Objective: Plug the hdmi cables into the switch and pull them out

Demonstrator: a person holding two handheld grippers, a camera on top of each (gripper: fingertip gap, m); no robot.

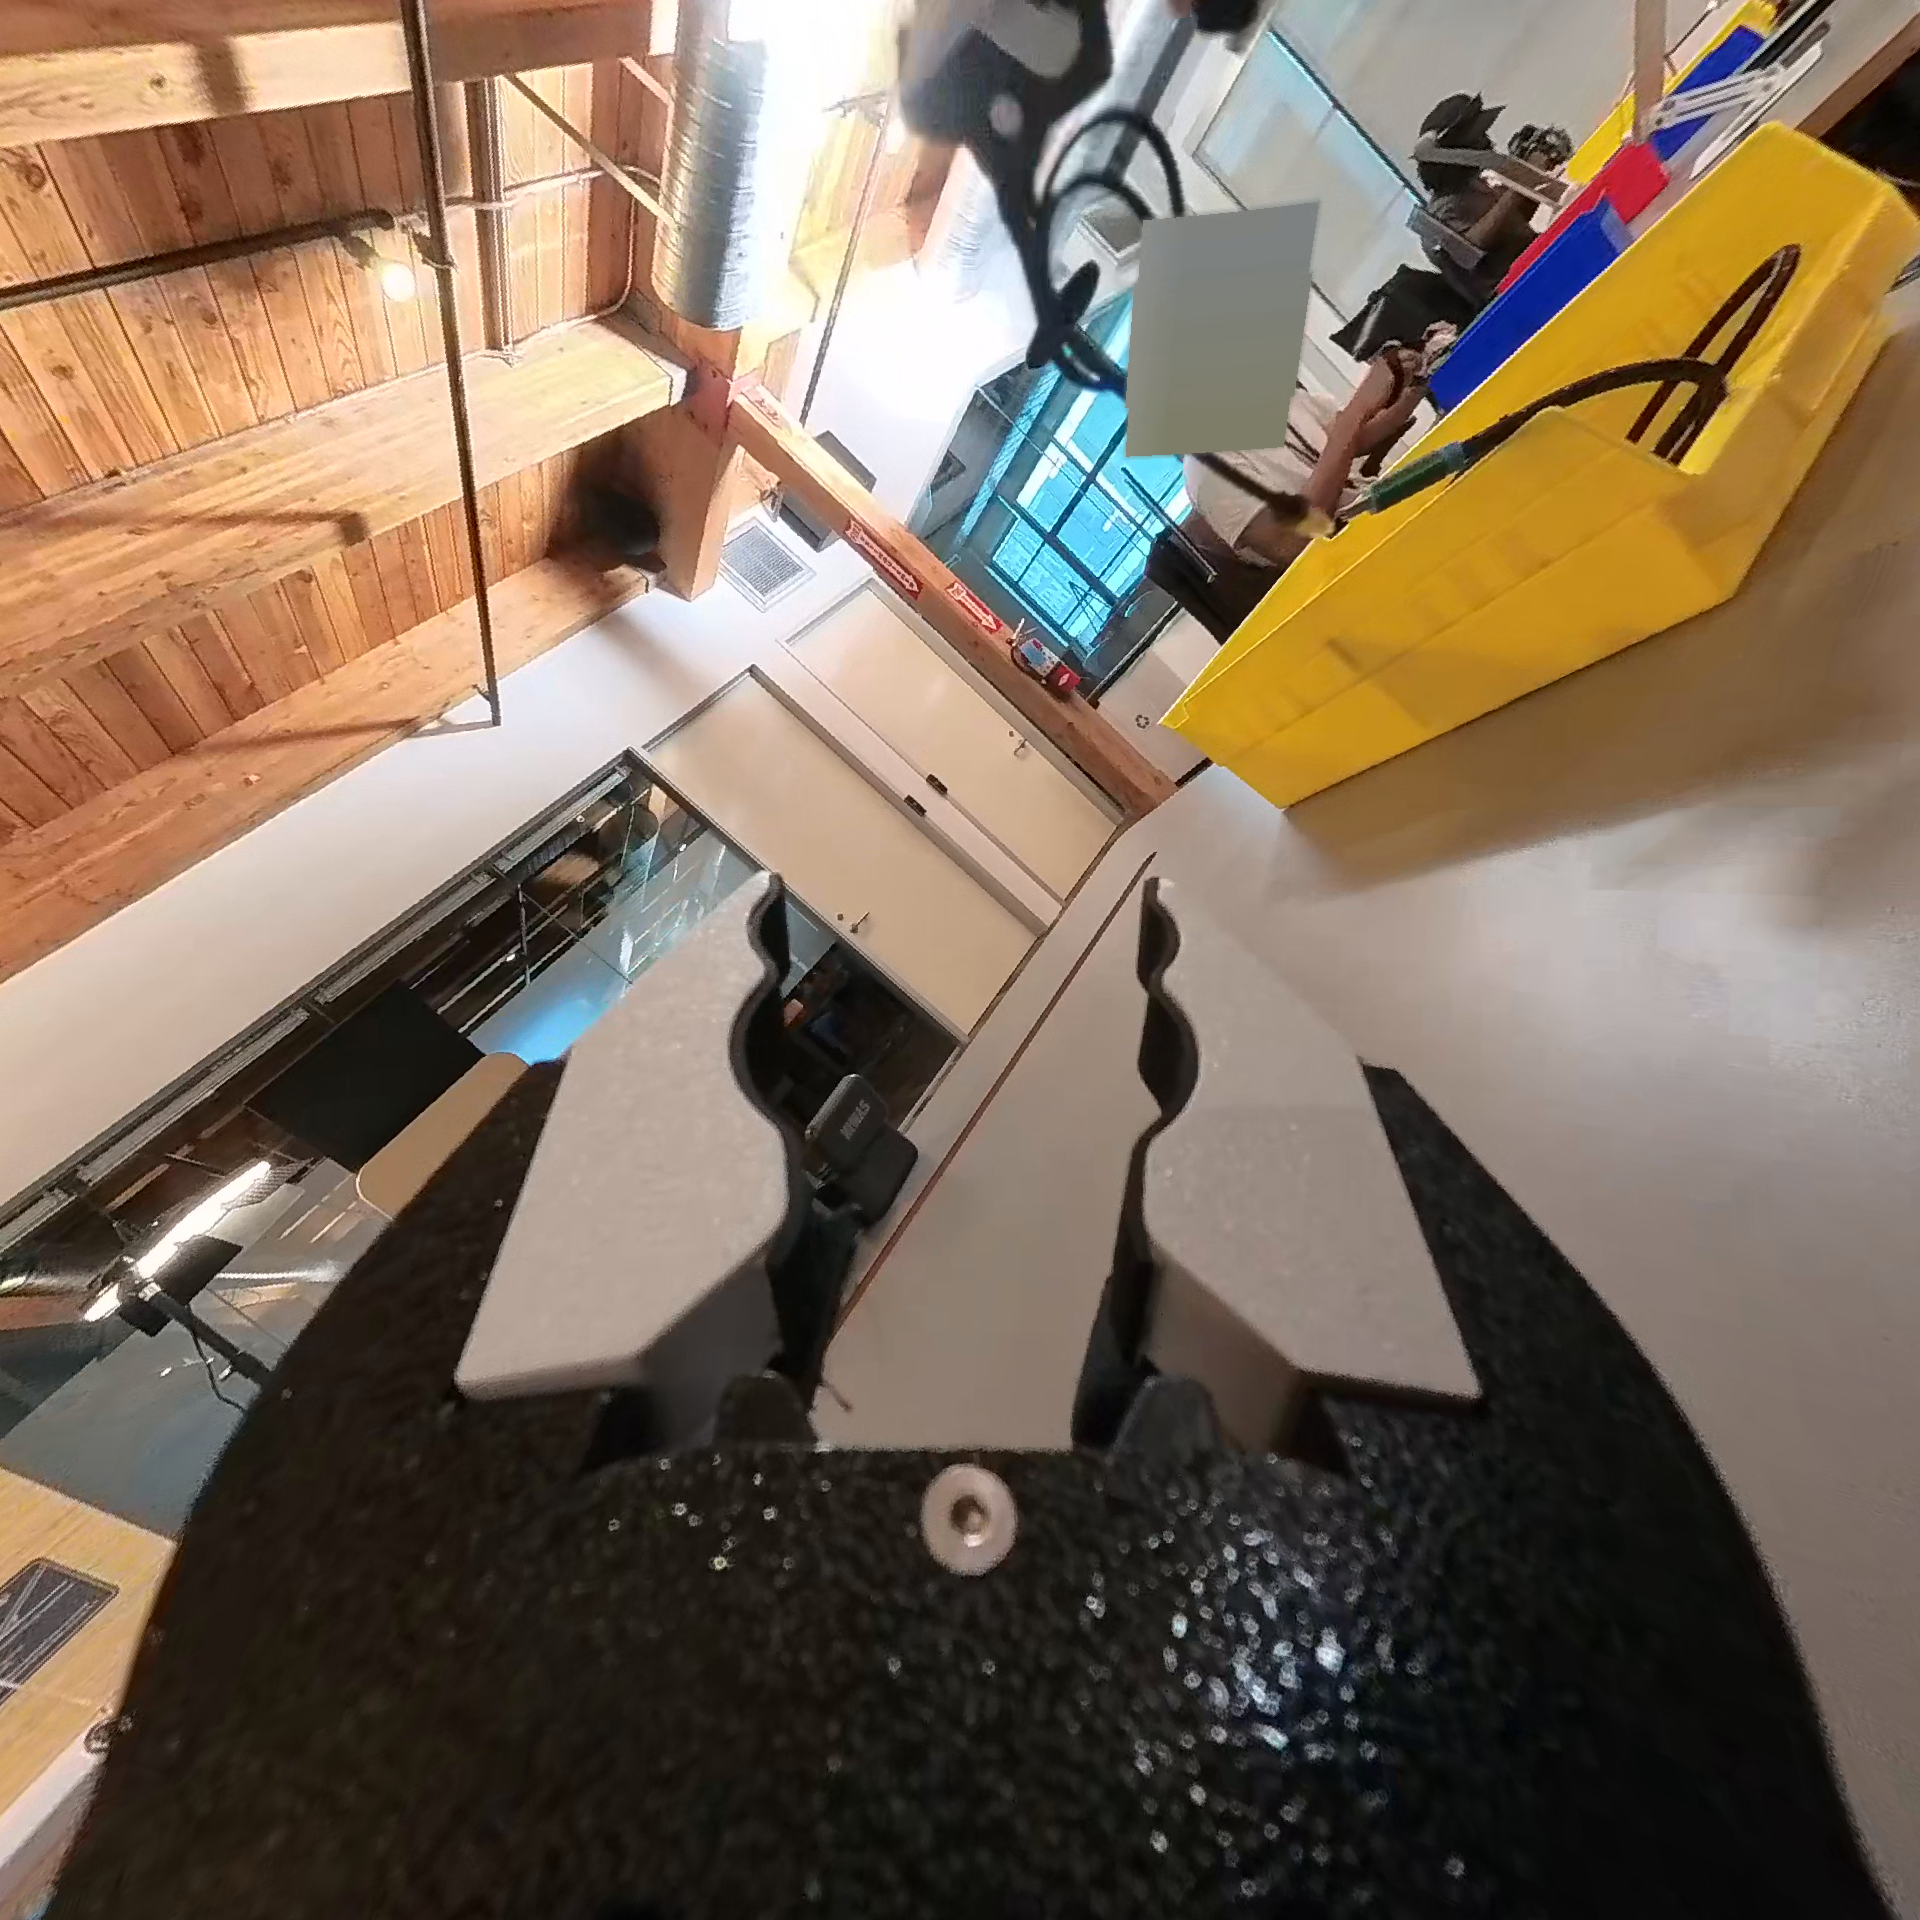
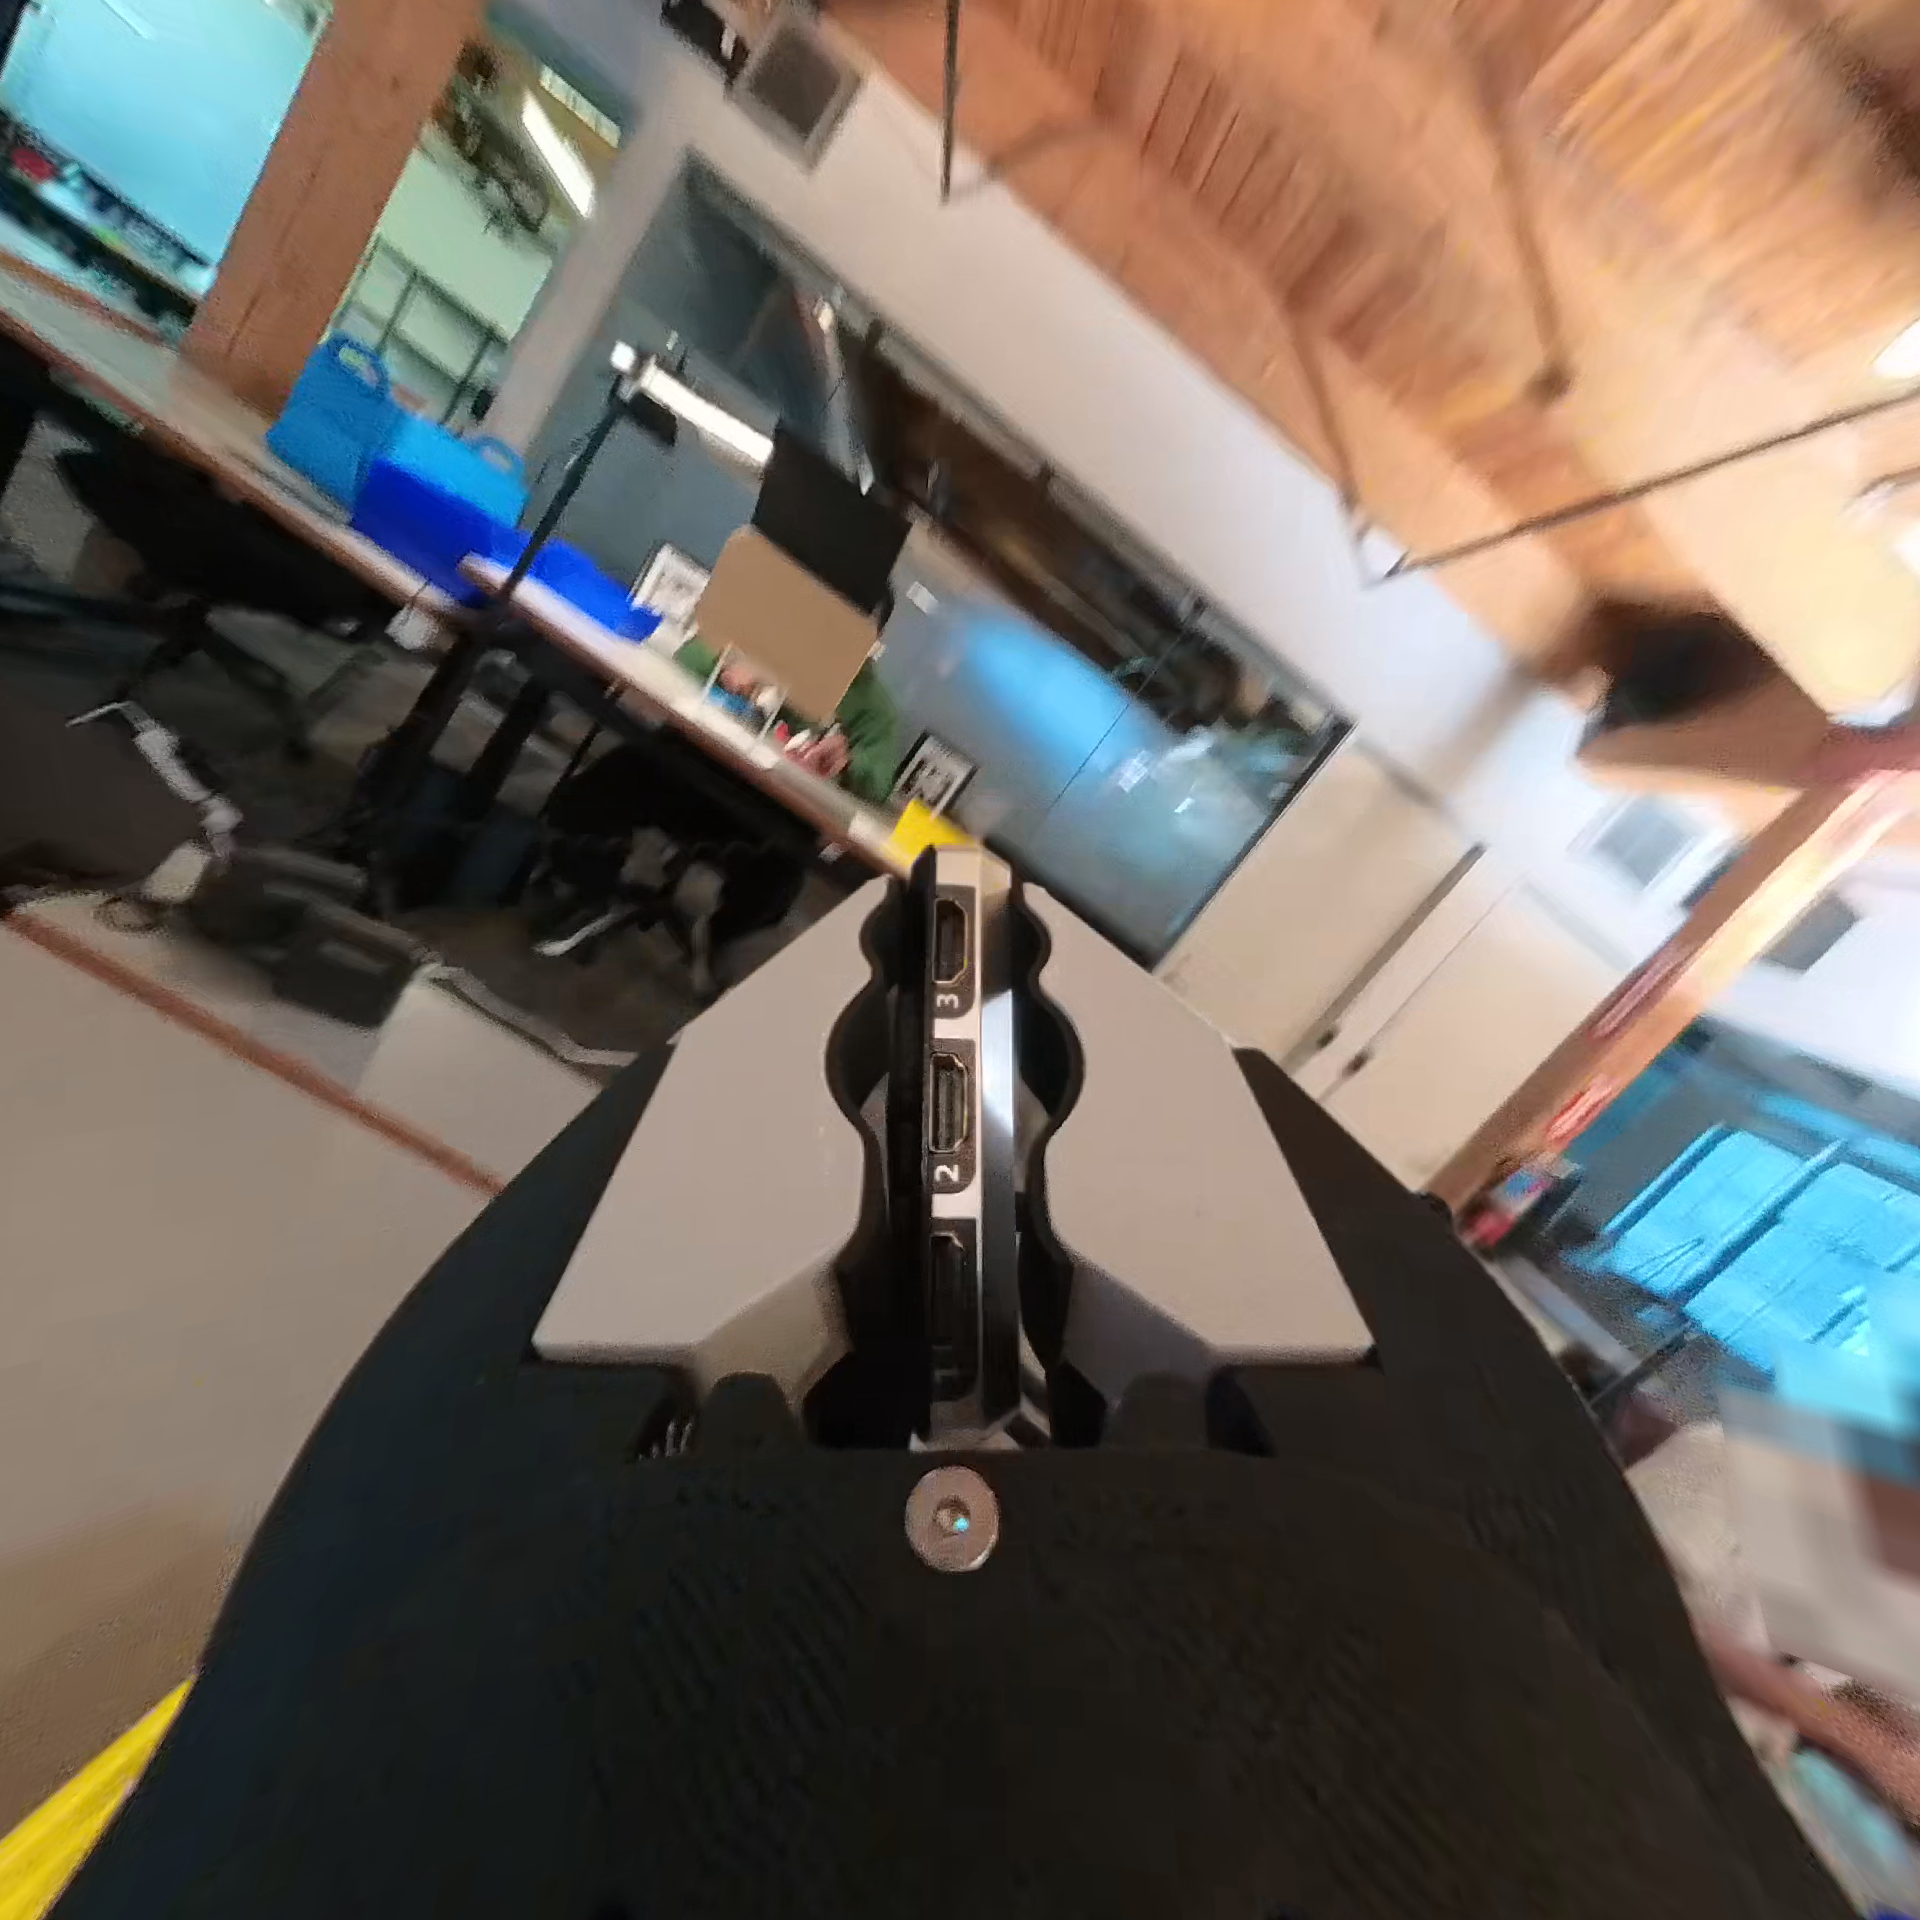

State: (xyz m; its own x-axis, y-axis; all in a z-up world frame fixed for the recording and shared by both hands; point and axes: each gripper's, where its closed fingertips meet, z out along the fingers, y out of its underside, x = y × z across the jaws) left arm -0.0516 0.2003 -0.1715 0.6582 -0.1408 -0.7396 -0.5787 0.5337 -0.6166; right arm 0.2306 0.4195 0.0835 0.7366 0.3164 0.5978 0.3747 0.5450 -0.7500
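Note:
My right gripper [image 2: 951,894] is shut on the HDMI switch [image 2: 956,1101], a thin black and silver box held on edge between the grey pads, its row of empty ports facing the camera. It is lifted in the air, and the view is blurred by motion. My left gripper [image 1: 961,894] is open and empty, tilted over the edge of the pale table [image 1: 1558,1039]. Dark cables [image 1: 1704,364] loop out of a yellow bin [image 1: 1558,582] on the table to the upper right. A green-tipped plug [image 1: 1423,478] pokes over the bin's rim.
Blue and red bins [image 1: 1558,270] stand behind the yellow bin. A person [image 1: 1247,488] stands beyond the table's far end. In the right wrist view a long table with blue bins [image 2: 436,488] and a seated person [image 2: 862,717] lies across the room. The grippers' ends are close to 45 cm from one another.

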